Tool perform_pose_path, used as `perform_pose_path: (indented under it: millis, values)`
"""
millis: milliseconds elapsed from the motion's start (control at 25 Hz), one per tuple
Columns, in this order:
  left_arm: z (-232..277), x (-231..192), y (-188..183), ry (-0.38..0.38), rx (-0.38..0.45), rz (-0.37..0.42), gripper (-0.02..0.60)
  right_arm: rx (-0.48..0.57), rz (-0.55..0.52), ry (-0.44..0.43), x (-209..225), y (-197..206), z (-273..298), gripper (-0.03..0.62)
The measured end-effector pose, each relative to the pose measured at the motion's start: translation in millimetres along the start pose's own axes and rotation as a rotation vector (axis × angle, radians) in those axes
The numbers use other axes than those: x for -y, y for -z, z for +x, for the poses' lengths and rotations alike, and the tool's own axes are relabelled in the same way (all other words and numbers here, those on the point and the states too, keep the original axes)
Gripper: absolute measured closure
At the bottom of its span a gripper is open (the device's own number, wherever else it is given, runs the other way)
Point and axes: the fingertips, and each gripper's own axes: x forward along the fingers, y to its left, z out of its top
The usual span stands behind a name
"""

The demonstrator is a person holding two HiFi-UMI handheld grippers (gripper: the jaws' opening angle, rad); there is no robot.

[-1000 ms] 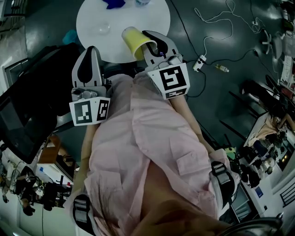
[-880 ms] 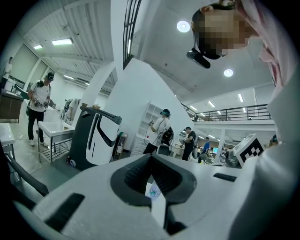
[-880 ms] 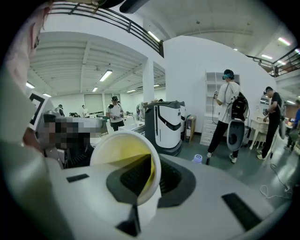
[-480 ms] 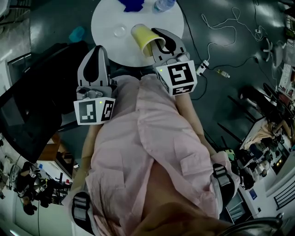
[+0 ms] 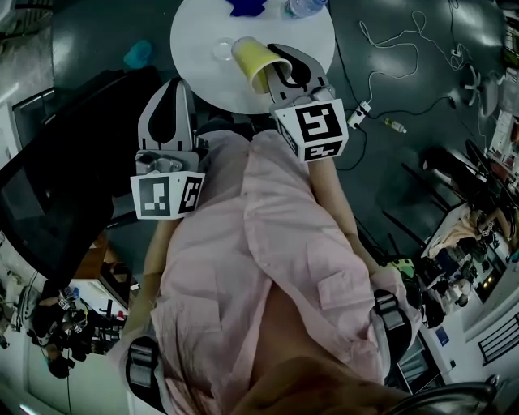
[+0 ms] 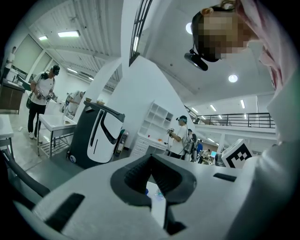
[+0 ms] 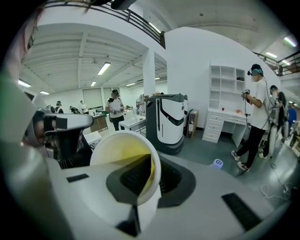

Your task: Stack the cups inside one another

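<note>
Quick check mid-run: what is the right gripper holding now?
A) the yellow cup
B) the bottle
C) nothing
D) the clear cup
A: in the right gripper view, the right gripper has its jaws pinched on the wall of the yellow cup, one pad inside the cup and one outside.

Blue object [image 5: 243,6] and bottle [image 5: 302,6] cut off at top edge, yellow cup [image 5: 255,61] partly hidden behind right tongs [image 5: 278,66]
</note>
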Motion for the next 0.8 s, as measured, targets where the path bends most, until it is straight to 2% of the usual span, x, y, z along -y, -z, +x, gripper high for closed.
perform_pose_path:
  millis: [280,800]
  values:
    - [-3,0,2,-0.007,0.017,-0.016,0.566,-0.025,-0.006,-0.004,1,6,7,0.551]
    - [-19,-3,-1,-0.05,0.04,0.02,0.566,-0.08,-0.013,-0.052,-12,29,34,0.551]
